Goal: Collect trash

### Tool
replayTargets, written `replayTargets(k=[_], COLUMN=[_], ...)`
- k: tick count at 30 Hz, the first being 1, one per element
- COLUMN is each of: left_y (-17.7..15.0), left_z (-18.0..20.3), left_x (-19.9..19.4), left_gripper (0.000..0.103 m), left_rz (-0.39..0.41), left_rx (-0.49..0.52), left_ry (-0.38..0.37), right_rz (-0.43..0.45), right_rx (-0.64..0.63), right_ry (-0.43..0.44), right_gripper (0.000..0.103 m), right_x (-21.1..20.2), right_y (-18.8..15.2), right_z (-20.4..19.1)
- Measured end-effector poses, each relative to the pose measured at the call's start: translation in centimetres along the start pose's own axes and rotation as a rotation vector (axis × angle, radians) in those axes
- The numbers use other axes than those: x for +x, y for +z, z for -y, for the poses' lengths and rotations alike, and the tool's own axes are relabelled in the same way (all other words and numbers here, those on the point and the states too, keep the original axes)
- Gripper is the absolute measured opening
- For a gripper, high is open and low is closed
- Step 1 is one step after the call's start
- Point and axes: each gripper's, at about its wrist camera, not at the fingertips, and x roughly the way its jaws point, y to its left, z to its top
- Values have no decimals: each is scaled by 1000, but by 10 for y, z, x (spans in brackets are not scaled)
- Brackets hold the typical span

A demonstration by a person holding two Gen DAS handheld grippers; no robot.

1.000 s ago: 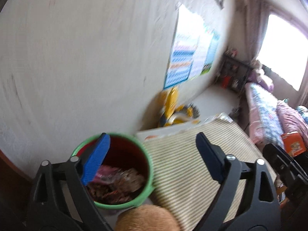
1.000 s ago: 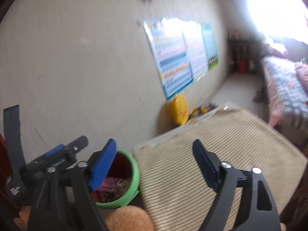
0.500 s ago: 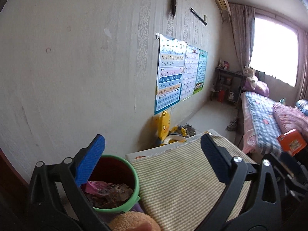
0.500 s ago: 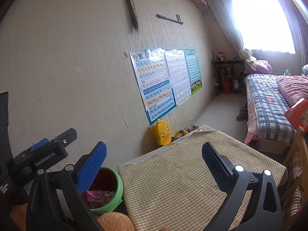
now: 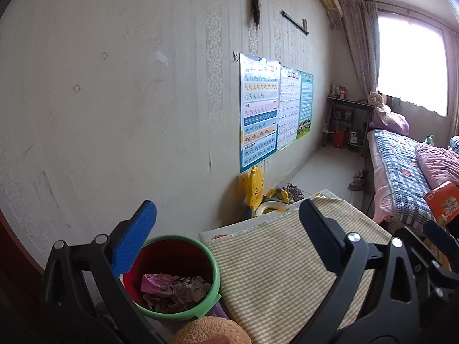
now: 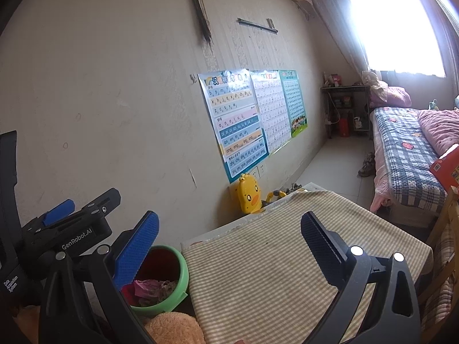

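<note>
A red bin with a green rim [image 5: 213, 269] [image 6: 183, 272] stands by the wall, left of a table with a striped cloth [image 5: 281, 266] [image 6: 258, 272]. Crumpled trash [image 5: 172, 288] [image 6: 149, 286], pink and brownish, lies inside the bin. My left gripper [image 5: 226, 229] is open and empty, held above the bin and the table's edge. My right gripper [image 6: 229, 235] is also open with nothing between its fingers, above the same corner. The left gripper's body [image 6: 68, 229] shows at the left of the right wrist view.
A tan plush toy [image 5: 212, 331] [image 6: 172, 329] sits in front of the bin. A yellow duck potty [image 5: 258, 195] [image 6: 249, 193] stands by the wall under posters [image 5: 261, 111]. A bed [image 5: 401, 166] and a wooden chair [image 6: 444, 243] are at the right.
Both grippers lifted and drew back from the bin, then held still. Both sets of jaws spread a little wider. The views went from blurred to sharp.
</note>
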Motion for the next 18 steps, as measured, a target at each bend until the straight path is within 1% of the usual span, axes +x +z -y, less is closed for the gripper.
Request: replayTargets(k=[6,18], left_y=[-1,-3], left_z=[-4,-7], left_x=[6,9], left_gripper=[98,98], left_rz=[-20,-34], left_rx=[-7,-11], left_ry=[12,26], right_rz=[-14,-36], right_rx=[-7,-18], right_ry=[5,11], right_gripper=[96,96], right_x=[5,11], right_y=[-2,-4], right_z=[-2,-9])
